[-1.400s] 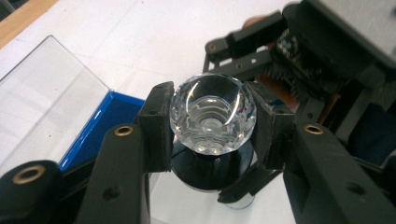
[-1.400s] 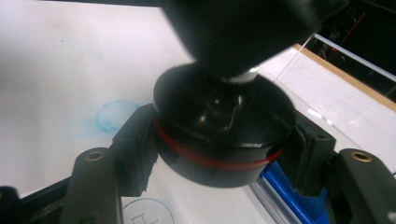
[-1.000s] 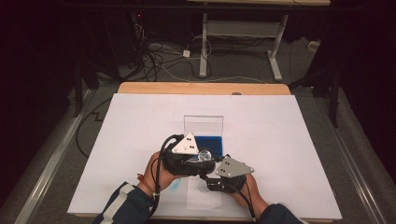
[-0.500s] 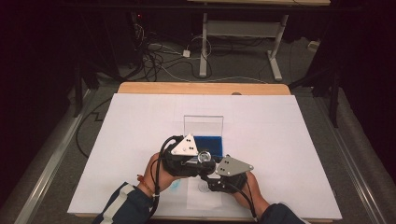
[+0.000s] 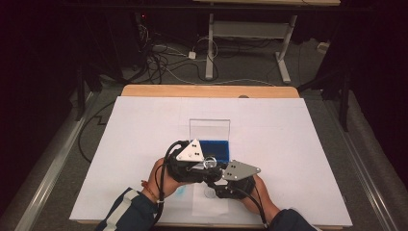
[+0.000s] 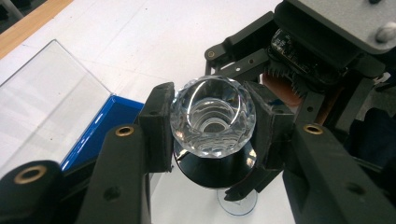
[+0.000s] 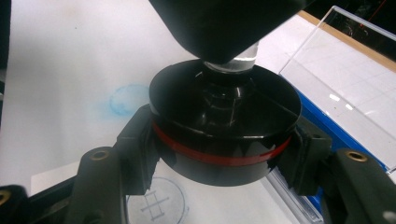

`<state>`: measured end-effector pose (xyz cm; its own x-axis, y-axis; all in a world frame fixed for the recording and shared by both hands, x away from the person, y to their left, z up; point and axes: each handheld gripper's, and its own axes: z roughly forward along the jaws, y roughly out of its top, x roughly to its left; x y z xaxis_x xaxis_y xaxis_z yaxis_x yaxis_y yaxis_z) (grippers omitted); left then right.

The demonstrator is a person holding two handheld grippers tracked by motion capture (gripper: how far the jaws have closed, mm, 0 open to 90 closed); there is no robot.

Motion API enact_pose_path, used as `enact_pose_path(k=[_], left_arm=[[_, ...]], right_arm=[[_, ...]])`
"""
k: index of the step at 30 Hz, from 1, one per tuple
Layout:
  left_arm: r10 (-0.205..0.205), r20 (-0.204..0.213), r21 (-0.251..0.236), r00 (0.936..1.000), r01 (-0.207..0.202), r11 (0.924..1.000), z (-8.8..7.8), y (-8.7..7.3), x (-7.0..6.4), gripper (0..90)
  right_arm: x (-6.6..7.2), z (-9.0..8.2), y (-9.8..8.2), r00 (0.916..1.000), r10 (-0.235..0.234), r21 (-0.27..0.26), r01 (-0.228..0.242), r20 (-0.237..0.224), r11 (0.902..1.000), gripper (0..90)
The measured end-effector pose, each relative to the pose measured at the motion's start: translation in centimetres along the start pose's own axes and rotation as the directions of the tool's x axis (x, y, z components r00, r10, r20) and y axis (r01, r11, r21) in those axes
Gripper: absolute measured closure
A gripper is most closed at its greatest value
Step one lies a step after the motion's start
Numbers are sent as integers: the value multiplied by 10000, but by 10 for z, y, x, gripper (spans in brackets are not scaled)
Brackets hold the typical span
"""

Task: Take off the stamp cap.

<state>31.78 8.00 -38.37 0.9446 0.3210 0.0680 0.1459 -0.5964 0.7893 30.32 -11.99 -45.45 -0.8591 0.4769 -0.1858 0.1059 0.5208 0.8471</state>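
Black jaws of the left gripper [image 6: 212, 128] are clamped on a clear faceted crystal knob [image 6: 213, 116], 1 pad pressed to each side of it, at 9 and 3 o'clock in the left gripper view. Its hollow mouth faces the camera, and the knob sits on top of a black round base [image 6: 215, 170] just below it at 6 o'clock.

Around that base the right gripper [image 7: 219, 156] is closed, its 2 pads squeezing the rim where a red ring [image 7: 219, 156] runs round it. In the right gripper view the left gripper's dark body [image 7: 224, 25] hangs at 12 o'clock above the base and blocks most of the knob, leaving a sliver of clear glass showing under it.

From the high view both tools meet near the front edge of the white table [image 5: 298, 144], the left gripper [image 5: 204, 166] at 9 o'clock of the right gripper [image 5: 216, 179], each with a grey three-cornered plate on top, so the knob and base are largely covered by them.

A blue tray [image 5: 215, 150] lies just beyond the grippers at 12 o'clock, with a clear upright lid [image 5: 209, 129] standing at its far side. On the white sheet beneath the base is a drawn circle with a cross mark [image 7: 156, 203], and a faint blue ring stain [image 7: 128, 100] lies at 10 o'clock of the base. A wooden strip [image 5: 207, 91] borders the table's far edge.
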Motion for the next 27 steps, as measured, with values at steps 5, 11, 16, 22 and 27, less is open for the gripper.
enact_pose_path(k=[5,11,16,22,27], left_arm=[[298,-449,-311,9985,-312,9990,-13,3,-1,545],[266,-227,-328,9994,-273,9991,-12,2,-1,545],[244,-291,-375,9993,-255,9990,-15,1,0,545],[263,-366,-308,9990,-275,9991,-17,-1,1,545],[217,-450,-192,9987,-226,9996,-19,-4,4,546]], right_arm=[[8,5,-1,9977,-633,386,642,-231,9972,388],[3,1,-1,9988,-490,468,494,-93,9977,387],[3,2,-2,9982,-589,687,598,-148,9958,386],[0,-4,-5,9977,-675,763,676,-36,9948,385],[-5,-11,-8,9975,-702,879,689,120,9937,385]])
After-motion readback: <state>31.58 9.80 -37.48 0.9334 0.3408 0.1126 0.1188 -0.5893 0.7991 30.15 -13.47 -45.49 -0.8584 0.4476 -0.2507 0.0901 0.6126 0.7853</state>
